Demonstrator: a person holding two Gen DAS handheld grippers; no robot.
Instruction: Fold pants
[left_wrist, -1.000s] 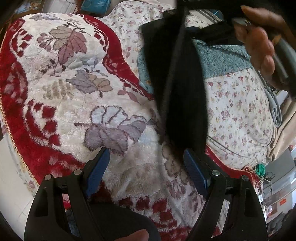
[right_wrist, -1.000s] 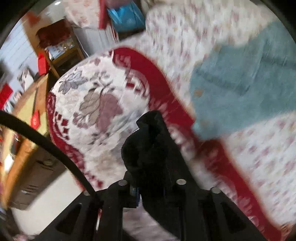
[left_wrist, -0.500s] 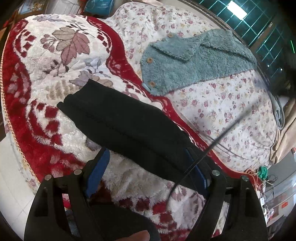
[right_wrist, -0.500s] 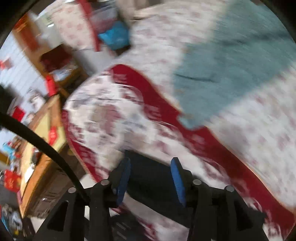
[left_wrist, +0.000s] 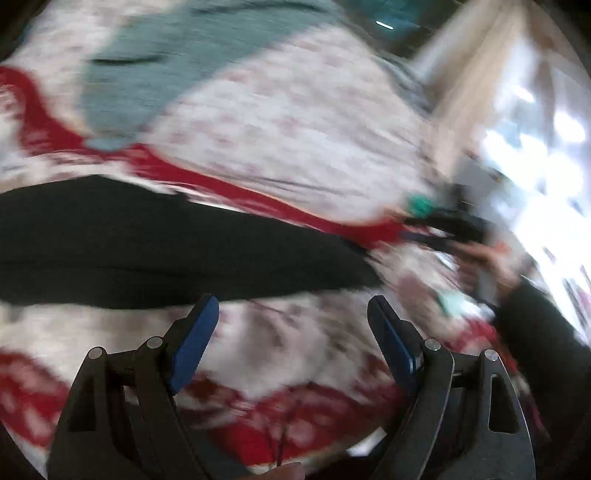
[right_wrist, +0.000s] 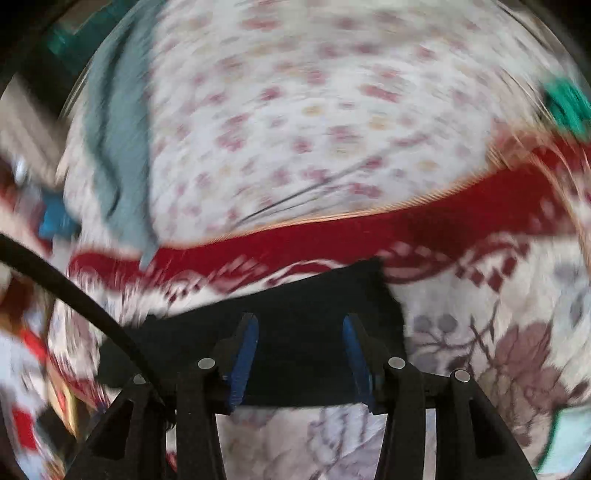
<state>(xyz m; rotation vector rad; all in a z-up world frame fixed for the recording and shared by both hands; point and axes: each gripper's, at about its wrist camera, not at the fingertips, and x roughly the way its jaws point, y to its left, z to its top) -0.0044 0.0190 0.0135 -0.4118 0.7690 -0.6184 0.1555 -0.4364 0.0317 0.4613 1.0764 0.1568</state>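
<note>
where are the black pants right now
The black pants lie as a long folded strip on the red and white leaf-pattern blanket, just ahead of the open left gripper, below the teal fleece garment.

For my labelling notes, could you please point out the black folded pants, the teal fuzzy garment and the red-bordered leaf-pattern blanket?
black folded pants (left_wrist: 166, 243): left wrist view, middle of the cloth.
teal fuzzy garment (left_wrist: 155, 74): left wrist view, its broad middle.
red-bordered leaf-pattern blanket (right_wrist: 369, 236): right wrist view, red border band.
</note>
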